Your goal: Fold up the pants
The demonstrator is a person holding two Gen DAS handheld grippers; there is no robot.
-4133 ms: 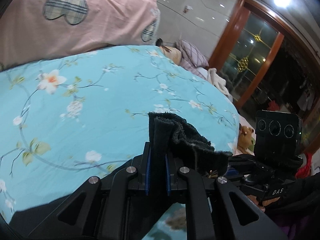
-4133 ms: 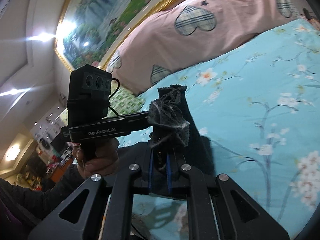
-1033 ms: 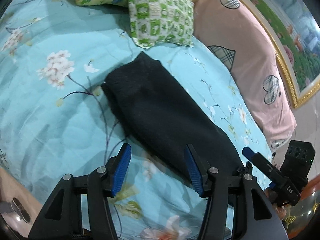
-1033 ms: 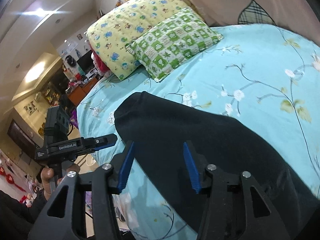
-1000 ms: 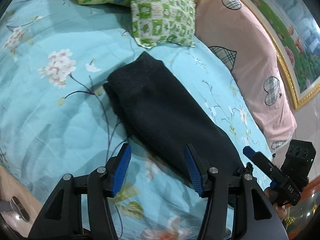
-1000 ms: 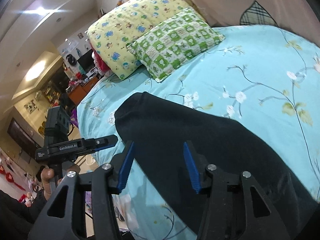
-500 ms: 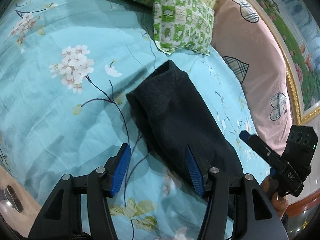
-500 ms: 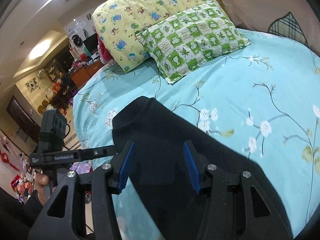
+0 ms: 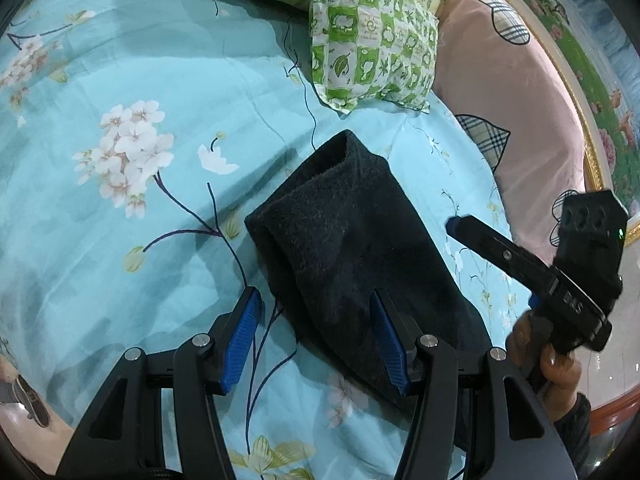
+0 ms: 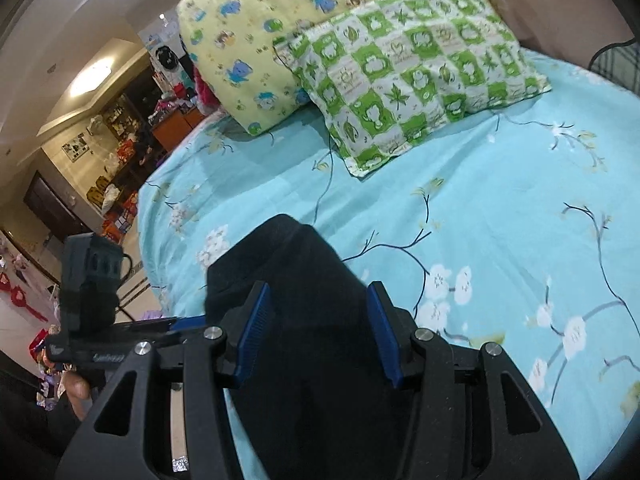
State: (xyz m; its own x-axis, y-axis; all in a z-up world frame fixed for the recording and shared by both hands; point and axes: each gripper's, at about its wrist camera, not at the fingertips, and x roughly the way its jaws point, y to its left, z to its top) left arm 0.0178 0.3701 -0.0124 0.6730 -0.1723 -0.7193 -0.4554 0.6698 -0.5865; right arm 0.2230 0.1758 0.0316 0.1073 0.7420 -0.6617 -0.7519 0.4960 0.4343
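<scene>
The dark pants (image 9: 344,240) lie folded lengthwise as a long black strip on the turquoise floral bedsheet (image 9: 120,80). The folded end points toward the pillows. My left gripper (image 9: 316,316) is open and empty, hovering over the strip's left edge. The right gripper shows in the left wrist view (image 9: 456,226), held beside the pants' far side. In the right wrist view the pants (image 10: 288,264) lie under my open, empty right gripper (image 10: 318,312). The left gripper shows there at lower left (image 10: 176,322).
A green checked pillow (image 9: 372,44) and a yellow cartoon pillow (image 10: 256,40) lie at the head of the bed. A pink quilt with plaid hearts (image 9: 520,92) runs along the framed wall painting. The bed's edge and floor (image 9: 24,404) are at lower left.
Four seconds ago both grippers were shut on the pants' ends, held up. Now both are open and the pants lie flat. Over the last second both grippers drew back along the strip.
</scene>
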